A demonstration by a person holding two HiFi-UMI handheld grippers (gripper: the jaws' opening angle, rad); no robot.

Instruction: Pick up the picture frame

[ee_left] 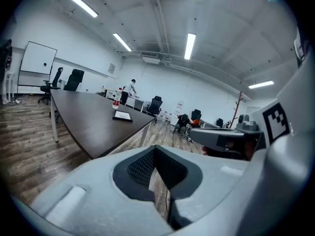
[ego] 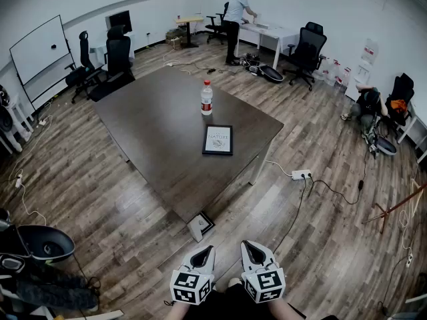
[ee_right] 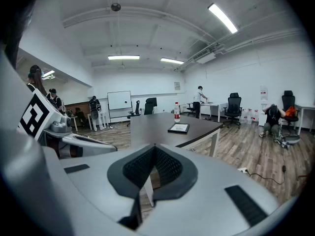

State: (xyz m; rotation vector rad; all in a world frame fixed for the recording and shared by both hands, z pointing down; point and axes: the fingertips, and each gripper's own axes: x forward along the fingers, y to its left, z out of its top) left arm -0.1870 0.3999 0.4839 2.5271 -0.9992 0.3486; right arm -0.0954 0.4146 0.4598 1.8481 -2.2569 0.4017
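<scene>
On the dark desk (ego: 153,139), well ahead of both grippers, the picture frame (ego: 217,140) lies flat just beside a bottle (ego: 207,98), black-edged around a white print. The left gripper (ego: 202,253) and right gripper (ego: 251,248) hang side by side, jaws clenched, empty.

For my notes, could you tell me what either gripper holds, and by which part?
Nothing: left gripper and right gripper are shut, empty; the picture frame lies on the table.

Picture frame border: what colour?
Black. The picture frame shows best in the head view.
</scene>
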